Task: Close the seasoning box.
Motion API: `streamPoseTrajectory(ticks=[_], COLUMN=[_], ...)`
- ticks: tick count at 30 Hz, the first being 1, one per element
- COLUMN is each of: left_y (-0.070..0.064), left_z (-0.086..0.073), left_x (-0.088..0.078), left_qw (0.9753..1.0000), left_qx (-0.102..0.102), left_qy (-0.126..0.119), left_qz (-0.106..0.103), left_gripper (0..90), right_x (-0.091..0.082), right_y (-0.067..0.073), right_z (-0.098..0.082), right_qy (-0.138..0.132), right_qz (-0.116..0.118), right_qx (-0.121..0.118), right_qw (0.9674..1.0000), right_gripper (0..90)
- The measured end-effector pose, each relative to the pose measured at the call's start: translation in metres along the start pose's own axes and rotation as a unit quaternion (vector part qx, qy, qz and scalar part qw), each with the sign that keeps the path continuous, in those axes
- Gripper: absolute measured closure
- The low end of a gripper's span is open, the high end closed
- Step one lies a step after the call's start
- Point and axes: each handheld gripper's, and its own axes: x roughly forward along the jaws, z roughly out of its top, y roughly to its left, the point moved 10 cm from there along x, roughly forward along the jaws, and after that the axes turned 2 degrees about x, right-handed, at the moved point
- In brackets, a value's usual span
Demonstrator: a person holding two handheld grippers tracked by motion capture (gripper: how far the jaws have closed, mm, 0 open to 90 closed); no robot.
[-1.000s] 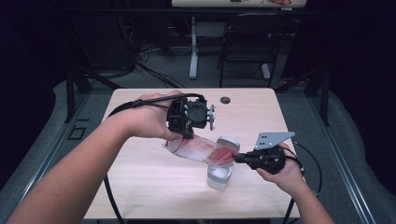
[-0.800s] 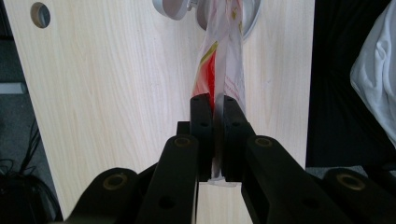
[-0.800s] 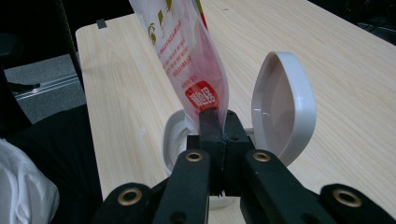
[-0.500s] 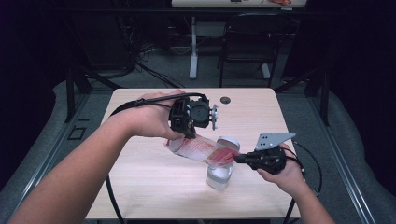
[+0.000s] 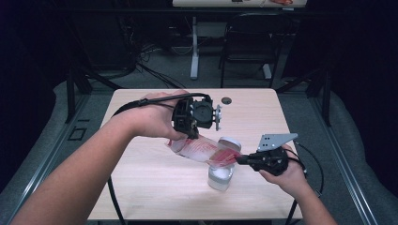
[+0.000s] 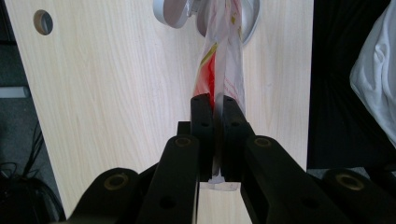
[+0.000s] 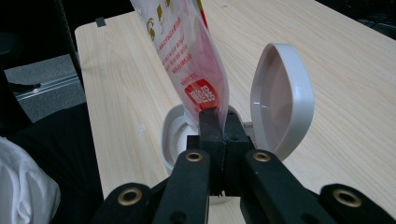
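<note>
Spanning the gap between both tools, the pouch [image 5: 206, 152] hangs above the open white container [image 5: 220, 176], whose flip lid [image 7: 279, 100] stands up. The left gripper [image 5: 195, 136] is clenched on one end of it; the right gripper [image 5: 239, 159] grasps the other. The pouch hides most of the container mouth, and its print is too small to read. The wooden table [image 5: 155, 187] stands in a dark room; a chair [image 5: 248, 42] is behind it.

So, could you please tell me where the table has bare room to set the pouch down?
The light wooden table is bare left of the white flip-lid container. That container's spot is crowded.
</note>
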Motion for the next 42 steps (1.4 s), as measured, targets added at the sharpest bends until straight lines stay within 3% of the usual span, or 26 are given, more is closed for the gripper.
streamPoseTrajectory(ticks=[24,42], left_y=[0.001,0.0], left_z=[0.001,-0.009], left_x=[0.002,0.005], left_qw=[0.9999,0.9997], left_qx=[0.0,-0.009], left_qy=[-0.013,-0.024], left_qz=[-0.002,-0.003], left_gripper=[87.1,87.2], right_x=[-0.008,-0.01], right_y=[0.0,0.005], right_z=[-0.001,0.005], right_qy=[0.007,0.016], right_qz=[-0.006,-0.009], right_qx=[-0.005,-0.02], right_qw=[0.9999,0.9996], right_gripper=[90.0,90.0])
